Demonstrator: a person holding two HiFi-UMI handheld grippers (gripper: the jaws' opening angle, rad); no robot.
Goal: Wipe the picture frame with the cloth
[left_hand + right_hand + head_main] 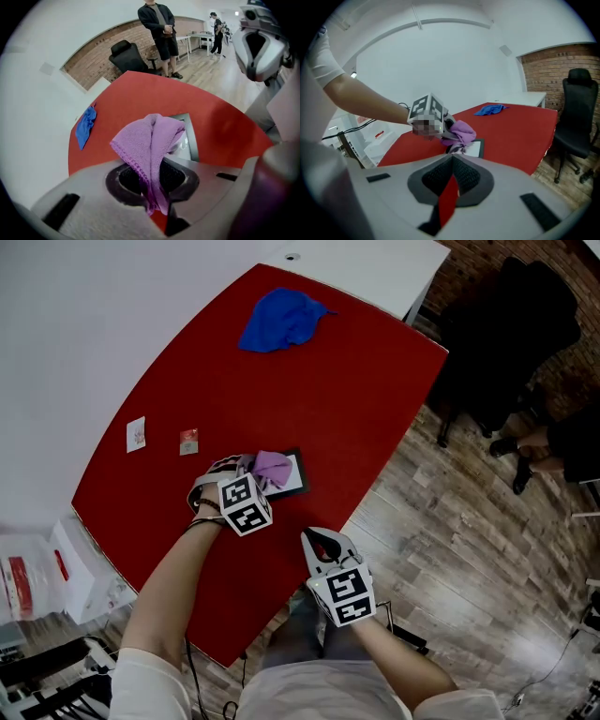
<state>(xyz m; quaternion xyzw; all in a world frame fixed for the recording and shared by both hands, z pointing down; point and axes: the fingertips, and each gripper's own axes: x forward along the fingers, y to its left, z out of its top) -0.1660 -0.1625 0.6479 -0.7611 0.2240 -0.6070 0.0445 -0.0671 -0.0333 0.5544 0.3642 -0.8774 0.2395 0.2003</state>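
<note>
The left gripper (153,190) has its 2 jaws pressed onto a fold of the purple cloth (150,140), which bunches up out of them and droops forward. Straight ahead of it and just below, the picture frame (188,137) lies flat on the red table (356,390), glass up. The cloth covers the frame's near left part, though I cannot tell whether it touches the glass. The frame's long axis seems to run away from this gripper, roughly in line with its jaws, so a wipe would likely travel forward along that line and back. The right gripper (450,185) hangs off the frame's near right corner, apart from it, its jaws together on nothing, with only a sliver of red showing between them. The left is plainly the nearer of the 2. Far beyond the frame lies a blue cloth (279,320), and off to the frame's left sit 2 small cards (136,434)
</note>
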